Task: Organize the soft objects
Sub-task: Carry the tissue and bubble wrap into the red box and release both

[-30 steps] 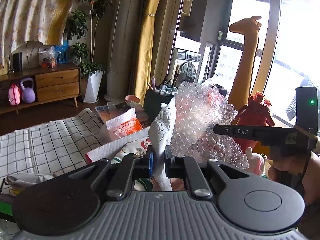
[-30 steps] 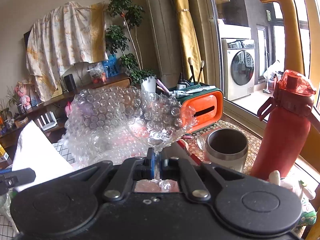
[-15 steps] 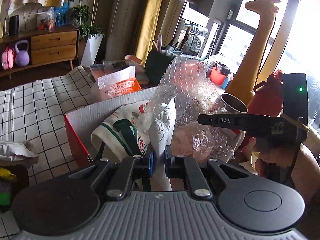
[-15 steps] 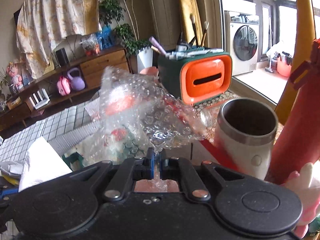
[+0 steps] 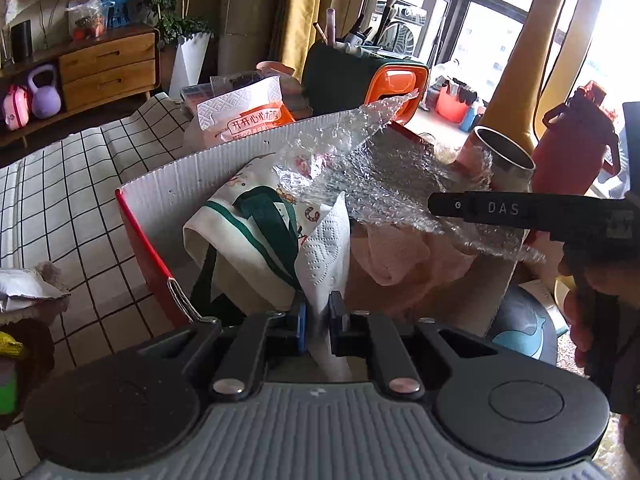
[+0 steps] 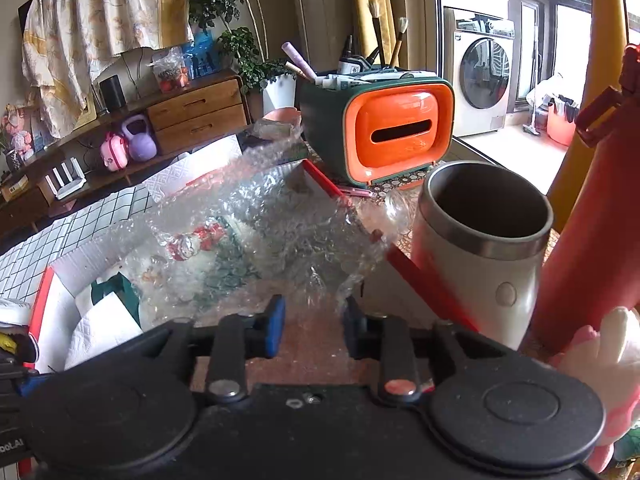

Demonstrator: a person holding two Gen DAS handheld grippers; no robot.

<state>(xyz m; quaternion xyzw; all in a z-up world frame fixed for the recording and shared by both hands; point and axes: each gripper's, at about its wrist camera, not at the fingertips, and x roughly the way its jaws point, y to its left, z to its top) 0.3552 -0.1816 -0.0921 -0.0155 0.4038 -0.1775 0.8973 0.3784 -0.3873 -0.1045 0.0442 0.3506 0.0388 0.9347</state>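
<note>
My left gripper (image 5: 317,312) is shut on a white paper towel (image 5: 325,248) and holds it over a red-edged cardboard box (image 5: 168,200). The box holds a white tote bag with green straps (image 5: 240,240) and a pink cloth (image 5: 392,252). A sheet of bubble wrap (image 5: 372,176) lies across the box top; it also shows in the right wrist view (image 6: 260,240). My right gripper (image 6: 314,320) is open, its jaws apart around the near edge of the bubble wrap. The right gripper's finger (image 5: 520,210) shows in the left wrist view.
A steel mug (image 6: 480,248) and a red bottle (image 6: 592,200) stand right of the box. An orange-fronted pen holder (image 6: 384,128) stands behind it. A tissue pack (image 5: 244,116) lies beyond the box. A checked cloth (image 5: 60,184) covers the surface at left.
Both grippers moved down over the box. My right gripper opened and let go of the bubble wrap, which now lies on the box. My left gripper stays shut on the paper towel.
</note>
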